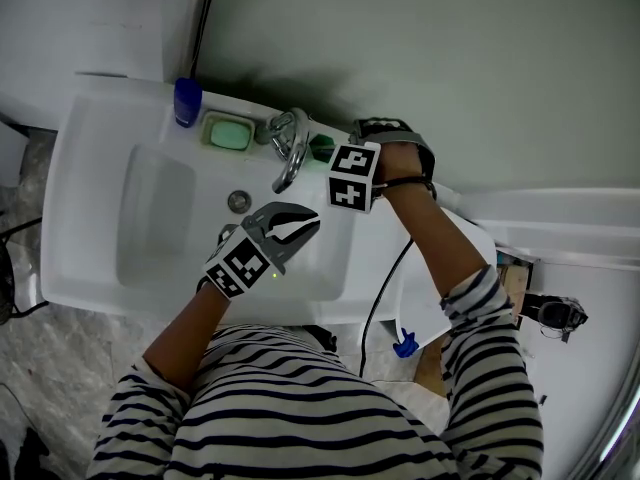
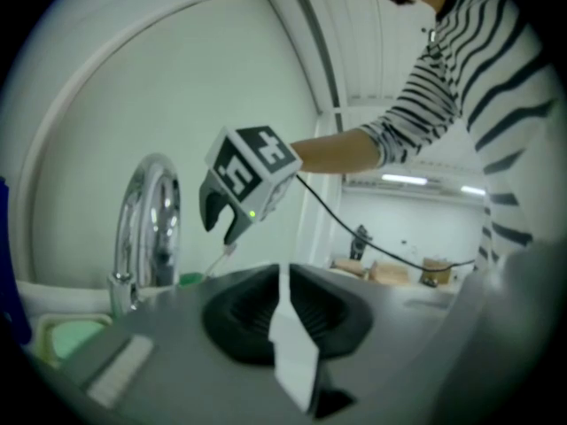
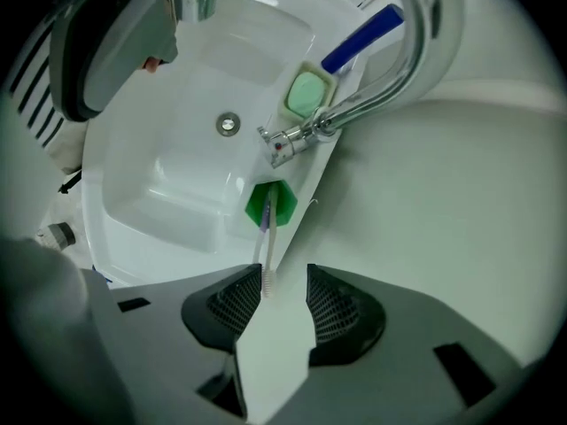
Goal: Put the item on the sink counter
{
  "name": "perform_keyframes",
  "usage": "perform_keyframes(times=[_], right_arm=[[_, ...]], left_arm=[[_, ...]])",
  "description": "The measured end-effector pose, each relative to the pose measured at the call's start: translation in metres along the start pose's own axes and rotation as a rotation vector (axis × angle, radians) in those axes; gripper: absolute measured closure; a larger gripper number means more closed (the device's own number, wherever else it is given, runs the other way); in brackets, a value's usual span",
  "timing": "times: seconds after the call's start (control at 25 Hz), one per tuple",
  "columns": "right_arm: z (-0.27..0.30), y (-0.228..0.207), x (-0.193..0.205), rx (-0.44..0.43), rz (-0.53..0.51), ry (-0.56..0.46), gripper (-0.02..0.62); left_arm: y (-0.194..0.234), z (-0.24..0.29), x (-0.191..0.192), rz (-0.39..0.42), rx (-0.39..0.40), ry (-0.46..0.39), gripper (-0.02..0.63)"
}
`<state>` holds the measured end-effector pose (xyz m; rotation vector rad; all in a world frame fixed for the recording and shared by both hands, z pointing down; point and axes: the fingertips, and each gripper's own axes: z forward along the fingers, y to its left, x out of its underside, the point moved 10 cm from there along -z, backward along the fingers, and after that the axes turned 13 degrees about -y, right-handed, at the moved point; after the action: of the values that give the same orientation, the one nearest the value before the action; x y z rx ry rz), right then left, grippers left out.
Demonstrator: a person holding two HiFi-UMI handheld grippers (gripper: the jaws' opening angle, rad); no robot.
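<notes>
White sink (image 1: 75,168) seen from above, set against a pale wall. Along its back ledge, left to right in the head view: blue bottle (image 1: 187,101), green soap dish (image 1: 228,132) with a pale green bar in it, chrome faucet (image 1: 290,148), then a green cup (image 3: 285,206) just beside the faucet base, close to the wall edge of the ledge. The cup stands upright on the counter. A toothbrush (image 3: 266,237) stands in it, leaning slightly, bristle end up. Right gripper (image 3: 276,282) is angled down over the cup, jaws standing wide apart. The toothbrush head rises into the gap between them, close to the pad on the left of the right gripper view; contact with that pad cannot be judged, and the other pad is clearly off it. Nothing is clamped. Left gripper (image 2: 283,277) sits level over the front part of the basin, pointing toward the faucet, jaws drawn together with nothing between them. Its view looks across at the faucet spout and at the right gripper's marker cube (image 2: 252,171), with a black cable (image 2: 354,228) trailing from that gripper. Drain (image 1: 239,201) shows in the basin floor, between the faucet and the left gripper. Both arms wear striped sleeves (image 1: 480,368).
</notes>
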<state>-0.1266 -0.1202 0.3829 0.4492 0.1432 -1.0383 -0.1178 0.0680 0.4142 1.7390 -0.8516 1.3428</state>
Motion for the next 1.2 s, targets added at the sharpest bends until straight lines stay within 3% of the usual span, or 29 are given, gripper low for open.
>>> perform_keyframes(times=[0.2, 0.48, 0.88, 1.0, 1.12, 1.2], right_arm=[[-0.035, -0.015, 0.009, 0.127, 0.100, -0.107, 0.446], [-0.096, -0.010, 0.041, 0.293, 0.365, -0.342, 0.446], [-0.124, 0.072, 0.092, 0.413, 0.941, -0.708, 0.472], [-0.128, 0.103, 0.098, 0.486, 1.076, -0.812, 0.489], [-0.135, 0.132, 0.101, 0.555, 1.227, -0.999, 0.509], [-0.136, 0.150, 0.097, 0.557, 1.298, -1.154, 0.518]], left_arm=[[-0.001, 0.008, -0.003, 0.009, 0.010, -0.006, 0.588], [-0.002, 0.017, -0.012, 0.014, 0.021, -0.023, 0.588], [-0.003, 0.026, -0.030, -0.059, -0.007, -0.102, 0.588], [-0.007, 0.027, -0.035, -0.066, -0.006, -0.116, 0.588], [-0.010, 0.026, -0.044, -0.076, -0.008, -0.146, 0.588], [-0.013, 0.025, -0.050, -0.086, -0.005, -0.175, 0.588]])
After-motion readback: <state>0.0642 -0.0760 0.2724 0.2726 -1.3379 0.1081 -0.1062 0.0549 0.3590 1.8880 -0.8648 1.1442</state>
